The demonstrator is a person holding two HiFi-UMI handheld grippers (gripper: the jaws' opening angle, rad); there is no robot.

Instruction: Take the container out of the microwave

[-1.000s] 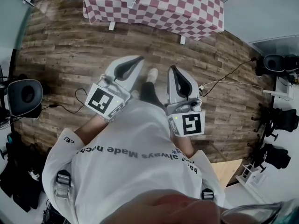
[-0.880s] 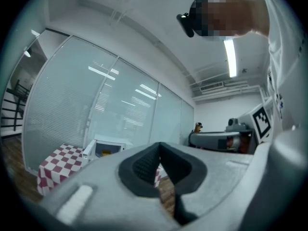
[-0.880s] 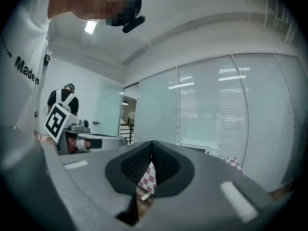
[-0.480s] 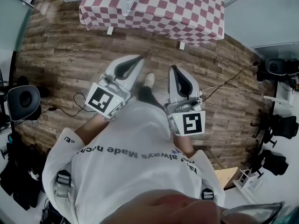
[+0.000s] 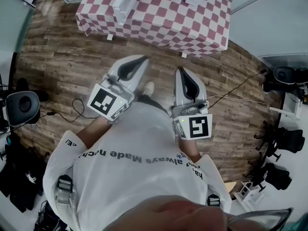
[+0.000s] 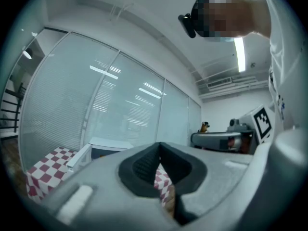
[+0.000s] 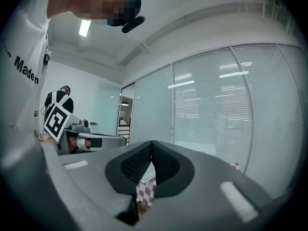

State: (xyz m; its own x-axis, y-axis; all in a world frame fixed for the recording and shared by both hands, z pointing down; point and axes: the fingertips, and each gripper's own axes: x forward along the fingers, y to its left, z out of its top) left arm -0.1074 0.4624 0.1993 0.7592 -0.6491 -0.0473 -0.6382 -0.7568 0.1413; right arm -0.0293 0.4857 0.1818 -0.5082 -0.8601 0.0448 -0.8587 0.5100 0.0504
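Jaws clenched, empty, on my grey left tool (image 5: 141,60) and right tool (image 5: 179,71); red-and-white checkered cloth-covered desk (image 5: 163,20) ahead of both.

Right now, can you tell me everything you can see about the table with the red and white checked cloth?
The table with the red and white checked cloth stands on the brown wooden floor. The cloth covers its top and hangs over the near edge; two white feet show beneath. A white box-shaped appliance, perhaps the microwave, sits on top, cut off in the head view.
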